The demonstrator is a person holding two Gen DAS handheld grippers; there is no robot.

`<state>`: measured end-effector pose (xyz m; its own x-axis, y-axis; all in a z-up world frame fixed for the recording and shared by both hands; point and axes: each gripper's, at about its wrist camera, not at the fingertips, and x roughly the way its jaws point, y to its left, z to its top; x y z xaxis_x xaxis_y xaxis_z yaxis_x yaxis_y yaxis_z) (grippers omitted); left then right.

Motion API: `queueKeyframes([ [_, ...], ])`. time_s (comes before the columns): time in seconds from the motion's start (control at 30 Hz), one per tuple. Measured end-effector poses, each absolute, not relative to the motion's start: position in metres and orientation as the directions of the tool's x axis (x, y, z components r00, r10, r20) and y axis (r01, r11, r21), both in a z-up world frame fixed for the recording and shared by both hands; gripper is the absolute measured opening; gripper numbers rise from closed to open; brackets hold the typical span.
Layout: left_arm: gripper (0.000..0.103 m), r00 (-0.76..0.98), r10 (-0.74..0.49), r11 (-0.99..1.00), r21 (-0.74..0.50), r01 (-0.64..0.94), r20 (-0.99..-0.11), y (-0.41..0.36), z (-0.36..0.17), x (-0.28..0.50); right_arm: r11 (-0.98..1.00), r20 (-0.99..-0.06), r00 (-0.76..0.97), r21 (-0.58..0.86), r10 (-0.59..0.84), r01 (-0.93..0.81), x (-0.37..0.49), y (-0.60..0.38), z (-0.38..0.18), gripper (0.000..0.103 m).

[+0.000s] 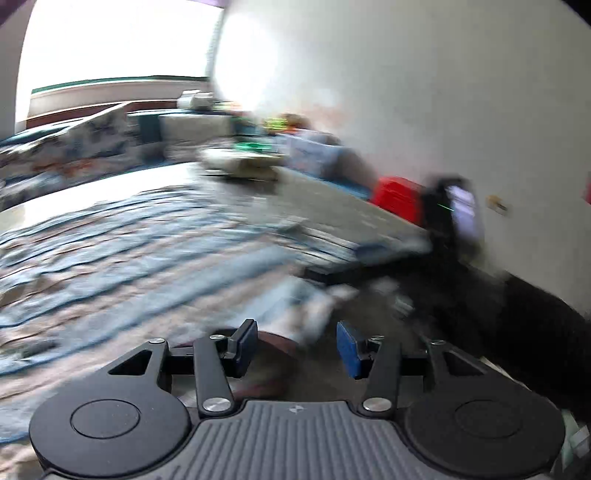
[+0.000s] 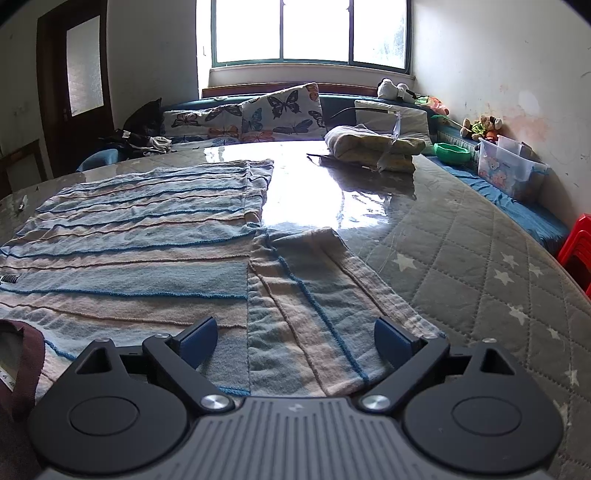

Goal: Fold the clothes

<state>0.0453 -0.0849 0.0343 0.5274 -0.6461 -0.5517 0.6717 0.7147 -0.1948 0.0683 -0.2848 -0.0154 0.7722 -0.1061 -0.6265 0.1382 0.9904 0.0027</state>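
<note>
A striped blue-and-beige garment [image 2: 140,236] lies spread flat on a quilted grey table cover [image 2: 461,266] with white stars; one sleeve [image 2: 314,295] angles out toward the right gripper. Further back on the table sits a folded beige cloth bundle [image 2: 373,147]. Behind it, butterfly-print cushions [image 2: 258,114] line a bench under a bright window [image 2: 310,33], w/ a green bowl [image 2: 452,151], a clear plastic bin [image 2: 509,170] and soft toys [image 2: 484,127] along the right wall, plus a red stool [image 2: 578,251] at the table's right edge.

Right gripper [image 2: 295,341] is low over the sleeve's near end, fingers spread wide, nothing between them.

Left-wrist view is badly motion-blurred (details smeared). Left gripper [image 1: 297,349] points across the same garment [image 1: 122,251] near the table's corner, blue pads [image 1: 349,349] parted, holding nothing; a dark reddish band shows just under the fingers, can't tell what it is.
</note>
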Motion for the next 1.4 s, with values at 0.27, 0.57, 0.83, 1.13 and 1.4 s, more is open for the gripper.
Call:
queueKeyframes([
  [0.27,0.049,0.542,-0.555,0.797,-0.216,0.563,-0.631,-0.079,0.006,0.075,0.991,-0.628,0.772,0.005,-0.102,0.135,0.069,-0.284,-0.017,0.098],
  [0.57,0.051,0.549,-0.553,0.782,-0.164,0.601,-0.626,-0.062,0.006,0.047,0.990,-0.627,0.770,-0.012,-0.119,0.143,0.069,-0.281,-0.015,0.100],
  [0.83,0.054,0.661,-0.463,0.868,-0.148,0.475,-0.591,-0.017,0.019,0.051,0.997,-0.615,0.787,-0.074,-0.051,0.007,0.066,-0.238,-0.010,0.100],
  [1.13,0.059,0.630,-0.468,0.859,-0.151,0.489,-0.619,-0.001,0.001,0.029,0.978,-0.610,0.793,-0.154,0.018,-0.140,0.059,-0.191,-0.007,0.100],
  [1.4,0.069,0.652,-0.451,0.878,-0.174,0.445,-0.609,0.011,0.006,0.030,0.971,-0.597,0.801,-0.174,0.031,-0.167,0.043,-0.185,-0.003,0.100],
])
